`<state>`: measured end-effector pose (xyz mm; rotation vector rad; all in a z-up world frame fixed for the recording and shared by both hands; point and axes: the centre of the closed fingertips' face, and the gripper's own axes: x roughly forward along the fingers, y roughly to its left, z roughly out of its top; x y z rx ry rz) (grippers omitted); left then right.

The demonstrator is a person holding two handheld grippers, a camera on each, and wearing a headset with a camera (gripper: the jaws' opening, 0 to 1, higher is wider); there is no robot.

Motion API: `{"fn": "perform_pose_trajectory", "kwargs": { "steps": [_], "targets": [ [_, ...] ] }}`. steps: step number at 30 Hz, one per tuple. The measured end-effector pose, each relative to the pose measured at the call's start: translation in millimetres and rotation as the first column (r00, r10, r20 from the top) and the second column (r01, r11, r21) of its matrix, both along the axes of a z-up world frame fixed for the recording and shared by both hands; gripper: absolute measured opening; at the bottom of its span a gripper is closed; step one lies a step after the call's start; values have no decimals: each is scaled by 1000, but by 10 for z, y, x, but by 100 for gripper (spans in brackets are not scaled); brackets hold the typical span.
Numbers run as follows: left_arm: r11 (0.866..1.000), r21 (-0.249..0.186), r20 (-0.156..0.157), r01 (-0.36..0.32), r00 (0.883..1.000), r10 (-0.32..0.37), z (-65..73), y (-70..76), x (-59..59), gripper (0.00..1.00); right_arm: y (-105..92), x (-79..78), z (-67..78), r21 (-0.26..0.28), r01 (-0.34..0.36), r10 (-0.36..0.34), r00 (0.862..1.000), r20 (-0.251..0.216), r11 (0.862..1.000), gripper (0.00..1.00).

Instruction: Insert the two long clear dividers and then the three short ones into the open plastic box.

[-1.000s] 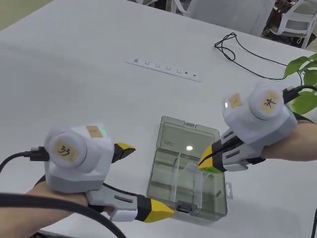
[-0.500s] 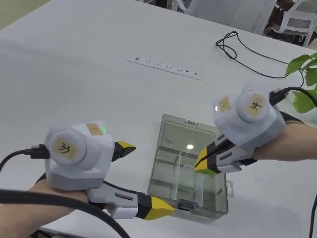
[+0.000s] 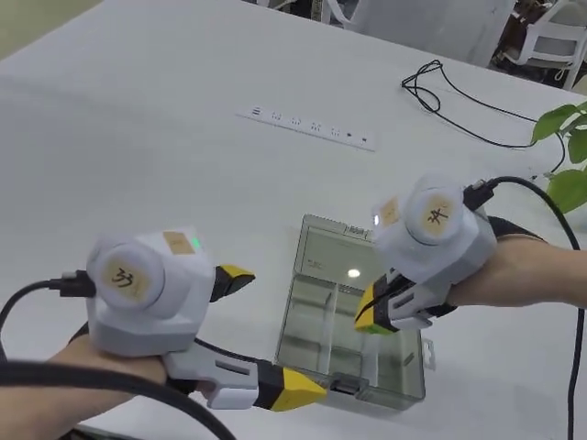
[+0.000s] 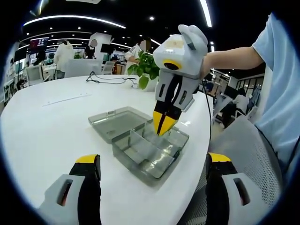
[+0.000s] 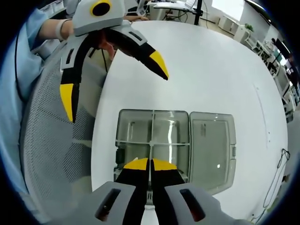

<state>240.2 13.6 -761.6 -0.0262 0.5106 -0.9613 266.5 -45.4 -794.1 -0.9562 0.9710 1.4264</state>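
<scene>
Over the box [image 3: 316, 316], the right gripper [image 3: 370, 317] is held with jaws pressed together; beside the box, the left gripper [image 3: 271, 332] is held wide open and empty.

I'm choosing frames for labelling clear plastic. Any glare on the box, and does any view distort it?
Head view: even light, one small glint on the open lid, little warping. Right gripper view: a glint there too, fisheye bends the table edge. Left gripper view: fisheye curving, bright ceiling lights.
</scene>
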Motion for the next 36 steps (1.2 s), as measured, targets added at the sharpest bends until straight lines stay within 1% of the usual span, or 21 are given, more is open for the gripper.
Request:
{"fn": "perform_pose_trajectory", "kwargs": {
  "steps": [8, 10, 12, 15, 16, 20, 23, 24, 31, 32, 34, 35, 36],
  "targets": [
    [1000, -3, 0, 7, 1000, -7, 6, -27, 0, 95, 1, -4, -79, -26, -8, 8, 1000, -3, 1000, 2],
    [1000, -6, 1, 7, 1000, -7, 11, -33, 2, 95, 0, 1, -113, -31, 1, -1, 1000, -4, 1000, 2],
    [1000, -6, 1, 9, 1000, -9, 13, -39, 2, 95, -2, -2, -133, -33, -3, 3, 1000, 1, 999, 2],
    [1000, -7, 1, 9, 1000, -9, 13, -43, 4, 95, -5, 4, -120, -34, 4, -4, 1000, -1, 999, 2],
    [1000, -10, 1, 10, 1000, -10, 16, -50, 4, 95, -4, 5, -119, -33, 17, -18, 1000, -5, 999, 1],
    [1000, -10, 1, 13, 1000, -13, 16, -69, 8, 95, -6, 2, -122, -29, 21, -21, 1000, -6, 999, 1],
    [1000, -12, 4, 18, 1000, -18, 28, -85, 8, 95, -6, 4, -120, -21, 11, -11, 1000, -1, 1000, 2],
    [1000, -11, 5, 19, 1000, -19, 31, -87, 7, 95, -8, 8, -120, -23, 17, -17, 1000, -6, 1000, 2],
    [1000, -9, 6, 15, 1000, -15, 40, -65, 2, 94, -14, 7, -118, -5, 12, -12, 1000, -4, 1000, 3],
    [1000, -8, 7, 15, 1000, -15, 39, -61, 2, 95, -18, 4, -116, -2, 10, -10, 1000, -4, 1000, 4],
    [1000, -8, 7, 13, 1000, -13, 41, -54, 1, 95, -21, -15, -108, 14, 11, -11, 1000, -4, 1000, 12],
    [1000, -8, 8, 12, 1000, -12, 44, -50, 1, 95, -14, -50, -89, 32, 7, -7, 1000, -14, 999, 16],
    [1000, -9, 8, 11, 1000, -11, 45, -49, 1, 95, -14, -57, -82, 37, 6, -6, 1000, -15, 999, 18]
  ]
}}
